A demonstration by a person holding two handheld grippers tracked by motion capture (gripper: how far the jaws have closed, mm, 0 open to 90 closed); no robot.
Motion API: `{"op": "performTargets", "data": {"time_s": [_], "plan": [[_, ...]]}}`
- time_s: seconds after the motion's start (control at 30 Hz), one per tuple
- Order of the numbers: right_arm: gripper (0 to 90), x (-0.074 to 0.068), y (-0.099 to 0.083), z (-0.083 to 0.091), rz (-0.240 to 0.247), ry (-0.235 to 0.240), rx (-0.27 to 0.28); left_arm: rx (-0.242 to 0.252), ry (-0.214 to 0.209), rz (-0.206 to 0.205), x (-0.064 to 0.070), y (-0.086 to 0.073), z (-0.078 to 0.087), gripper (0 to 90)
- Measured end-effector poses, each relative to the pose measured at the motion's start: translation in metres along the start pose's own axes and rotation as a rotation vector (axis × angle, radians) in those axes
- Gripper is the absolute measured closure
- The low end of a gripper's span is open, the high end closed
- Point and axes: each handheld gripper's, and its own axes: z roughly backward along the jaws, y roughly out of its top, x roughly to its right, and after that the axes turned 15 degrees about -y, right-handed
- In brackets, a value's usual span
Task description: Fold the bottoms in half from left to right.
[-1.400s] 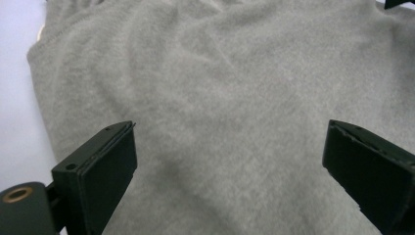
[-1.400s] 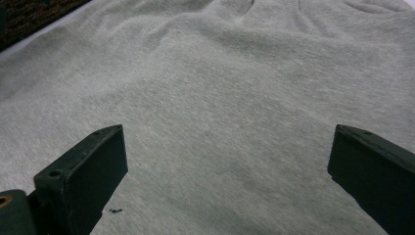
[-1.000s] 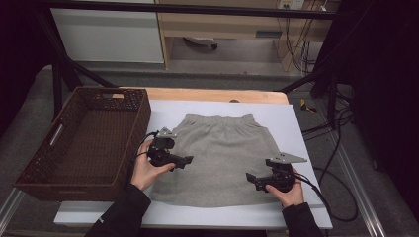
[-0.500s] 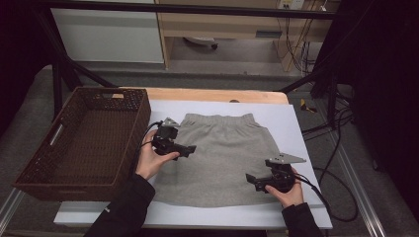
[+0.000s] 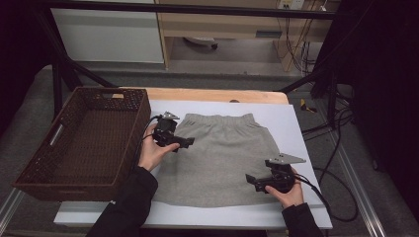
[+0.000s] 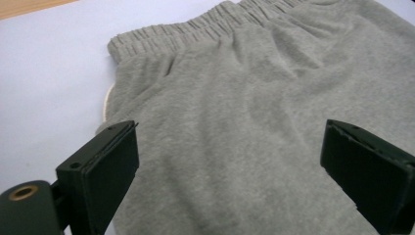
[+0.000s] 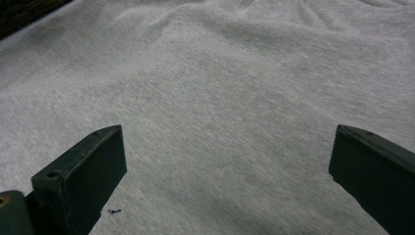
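left gripper (image 5: 184, 143) has moved up the grey skirt (image 5: 222, 158) toward its waistband (jaws wide); right gripper (image 5: 250, 181) unchanged, jaws wide.

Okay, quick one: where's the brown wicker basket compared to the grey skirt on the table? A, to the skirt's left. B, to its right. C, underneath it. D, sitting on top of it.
A: in the high view the basket stands at the table's left end, beside the skirt, with nothing lying in it.
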Motion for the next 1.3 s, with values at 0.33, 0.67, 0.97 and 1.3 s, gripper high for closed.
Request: {"op": "performTargets", "data": {"time_s": [0.33, 0.67, 0.97, 1.3], "plan": [[1.2, -0.001, 0.0, 0.0, 0.004, 0.001, -0.003, -0.009, 0.064, 0.049, -0.021, 0.006, -0.009, 8.7], [1.2, -0.001, -0.001, 0.0, 0.005, 0.003, -0.005, -0.03, 0.125, 0.089, -0.045, 0.007, -0.014, 18.5], [1.0, -0.001, -0.001, 0.0, 0.005, 0.005, -0.007, -0.021, 0.127, 0.128, -0.063, 0.001, -0.021, 34.3], [1.1, -0.001, -0.001, -0.001, 0.008, 0.005, -0.01, -0.048, 0.124, 0.104, -0.071, -0.002, -0.033, 41.5]]}}
